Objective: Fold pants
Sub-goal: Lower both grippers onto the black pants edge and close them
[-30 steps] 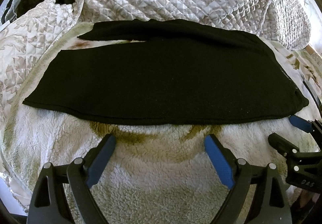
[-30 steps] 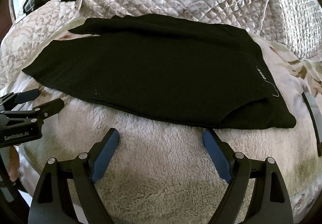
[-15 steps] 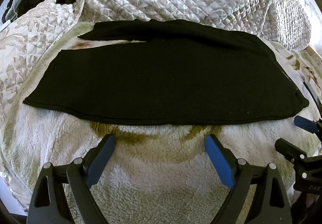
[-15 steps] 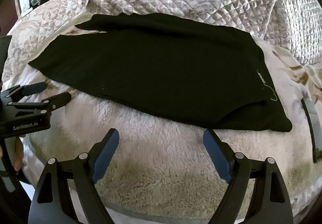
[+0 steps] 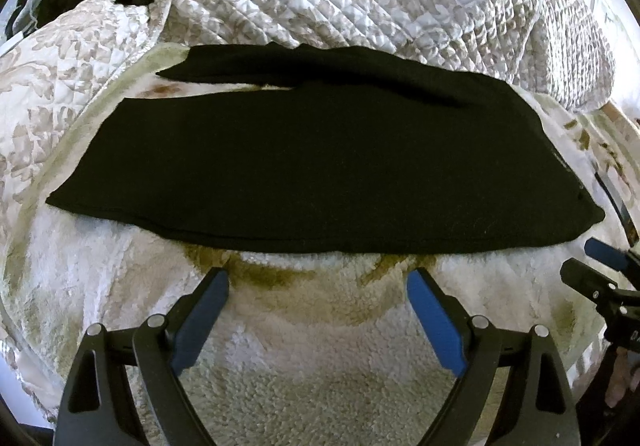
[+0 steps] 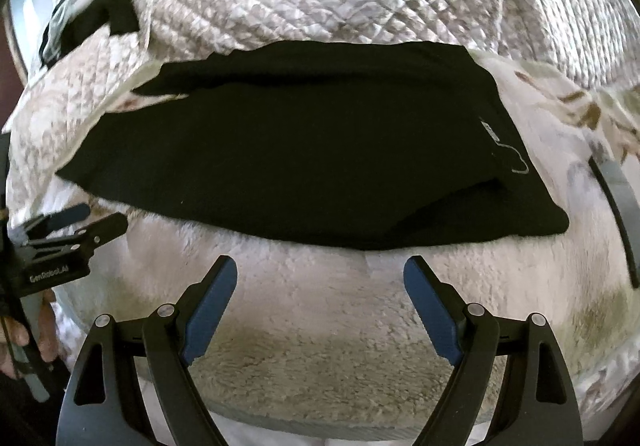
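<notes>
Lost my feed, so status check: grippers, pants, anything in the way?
Left hand-held gripper open, empty. Right hand-held gripper open, empty. Black pants flat on fleece blanket, legs one over the other. Nothing on them.

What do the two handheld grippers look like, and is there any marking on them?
Both the left gripper and right gripper have matte black angular frames with silver rivets and two fingers faced with blue pads. In the right wrist view, white lettering on the left gripper's black body reads roughly GenRobot.AI. No cables or sleeves are clear in either view.
</notes>
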Demonstrator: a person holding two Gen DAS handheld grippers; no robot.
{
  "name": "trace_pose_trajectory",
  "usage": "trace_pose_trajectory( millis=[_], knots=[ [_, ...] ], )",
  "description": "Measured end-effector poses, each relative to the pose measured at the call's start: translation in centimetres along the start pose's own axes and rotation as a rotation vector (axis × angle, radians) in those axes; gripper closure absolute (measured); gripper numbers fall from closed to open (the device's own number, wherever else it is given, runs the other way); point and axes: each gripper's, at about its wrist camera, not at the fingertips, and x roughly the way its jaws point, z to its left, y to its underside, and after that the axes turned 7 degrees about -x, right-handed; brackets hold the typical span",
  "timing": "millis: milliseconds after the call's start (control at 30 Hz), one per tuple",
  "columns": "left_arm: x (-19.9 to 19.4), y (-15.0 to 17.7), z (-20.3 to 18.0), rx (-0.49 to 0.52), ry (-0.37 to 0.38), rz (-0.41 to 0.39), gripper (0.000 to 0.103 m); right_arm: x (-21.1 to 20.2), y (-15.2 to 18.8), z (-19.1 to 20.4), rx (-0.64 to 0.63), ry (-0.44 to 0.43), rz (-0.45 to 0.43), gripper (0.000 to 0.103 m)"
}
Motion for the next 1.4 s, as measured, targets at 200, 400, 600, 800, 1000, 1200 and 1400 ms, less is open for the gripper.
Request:
trace_pose_trajectory(
  millis=[200,400,600,800,1000,1200,1400],
  knots=[
    [-1.3,-0.8,1.0,-0.031,0.001,-0.065,0.011,-0.9,-0.1,-2.2,0.098,-0.015,-0.039,0.021],
    [-2.2,-2.0,4.4,-0.126,-0.010,-0.128,0.011,-0.2,1.1,-5.5,0.305,-0.080,-0.042,0.030],
    [-1.9,-2.6,8.7,-0.275,0.012,-0.135,0.011,0.2,0.9,-7.6,0.431,-0.126,-0.101,0.030],
    [0.1,-2.9,12.1,-0.450,0.111,-0.111,0.013,1.5,0.2,-10.2,0.570,-0.175,-0.164,0.030],
    [1.4,-4.1,12.0,-0.449,0.086,-0.149,0.021,2.6,-0.5,-12.1,0.649,-0.154,-0.198,0.042],
    [2.6,-5.0,12.9,-0.483,0.044,-0.149,0.074,3.3,-0.1,-14.6,0.729,-0.111,-0.211,0.076],
    [2.7,-5.7,12.5,-0.458,0.016,-0.134,0.099,3.4,0.1,-15.4,0.762,-0.104,-0.186,0.098]
  ],
)
